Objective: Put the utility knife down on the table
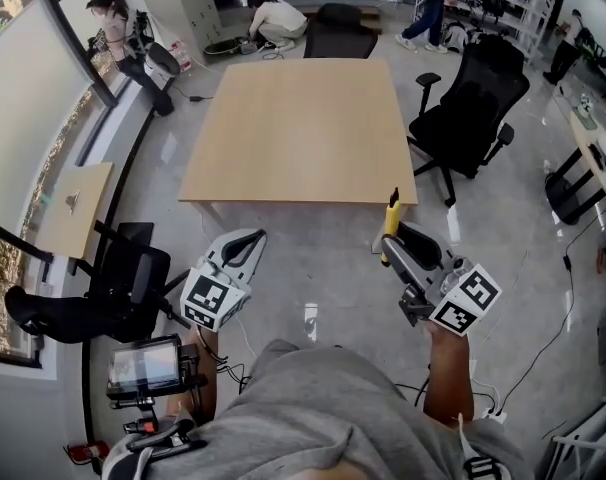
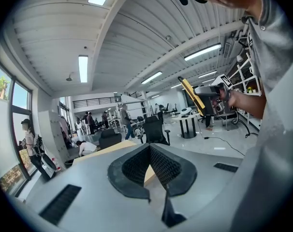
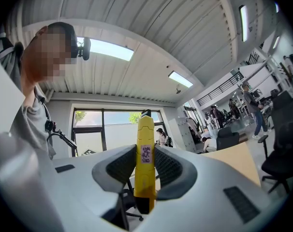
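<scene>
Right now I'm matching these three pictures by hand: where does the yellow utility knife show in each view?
Head view: the utility knife stands right of centre in the right gripper, near the table's right front corner.
Left gripper view: the knife is upper right, slanted.
Right gripper view: the knife is dead centre, upright between the jaws.
Shared landmark: the light wooden table, in all three.

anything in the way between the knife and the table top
Nothing visible does. The utility knife, clamped in the right gripper, is short of the table, with only open floor before its near edge and bare wood beyond.
</scene>
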The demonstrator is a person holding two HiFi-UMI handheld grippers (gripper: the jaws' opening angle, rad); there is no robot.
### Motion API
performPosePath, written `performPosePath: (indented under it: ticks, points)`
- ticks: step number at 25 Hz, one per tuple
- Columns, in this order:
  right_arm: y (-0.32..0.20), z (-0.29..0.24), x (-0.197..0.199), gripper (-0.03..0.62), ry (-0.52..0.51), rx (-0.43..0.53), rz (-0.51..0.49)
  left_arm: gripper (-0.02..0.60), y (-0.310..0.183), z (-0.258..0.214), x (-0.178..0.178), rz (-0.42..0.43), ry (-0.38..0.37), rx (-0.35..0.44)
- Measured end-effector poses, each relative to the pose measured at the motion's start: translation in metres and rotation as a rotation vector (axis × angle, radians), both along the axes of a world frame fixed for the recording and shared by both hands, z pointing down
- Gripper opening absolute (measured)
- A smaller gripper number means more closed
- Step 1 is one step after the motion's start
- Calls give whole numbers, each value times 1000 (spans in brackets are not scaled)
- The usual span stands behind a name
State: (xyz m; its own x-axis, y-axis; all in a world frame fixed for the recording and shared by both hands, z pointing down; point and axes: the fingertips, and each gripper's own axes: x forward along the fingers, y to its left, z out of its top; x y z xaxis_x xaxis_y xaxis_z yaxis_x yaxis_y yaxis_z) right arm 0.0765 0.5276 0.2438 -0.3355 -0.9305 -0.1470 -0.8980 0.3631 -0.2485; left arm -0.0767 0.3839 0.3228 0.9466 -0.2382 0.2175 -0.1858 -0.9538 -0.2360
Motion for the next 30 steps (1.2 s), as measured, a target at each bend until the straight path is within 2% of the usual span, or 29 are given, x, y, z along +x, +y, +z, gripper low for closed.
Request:
performPosePath:
  ticks: [5, 12, 22, 30]
  points:
    - [-21, 6, -8, 118, 4, -19, 2, 3, -20, 9, -8, -2, 3, -25]
    - [-96, 7, -31, 118, 23, -37, 49, 3, -99, 14, -19, 49, 39, -49]
    - [-182, 3, -56, 118, 48, -10, 134, 4, -200, 6, -31, 132, 78, -2]
    - [-223, 14, -68, 118, 64, -41, 168, 3, -247, 19, -35, 159, 116, -23]
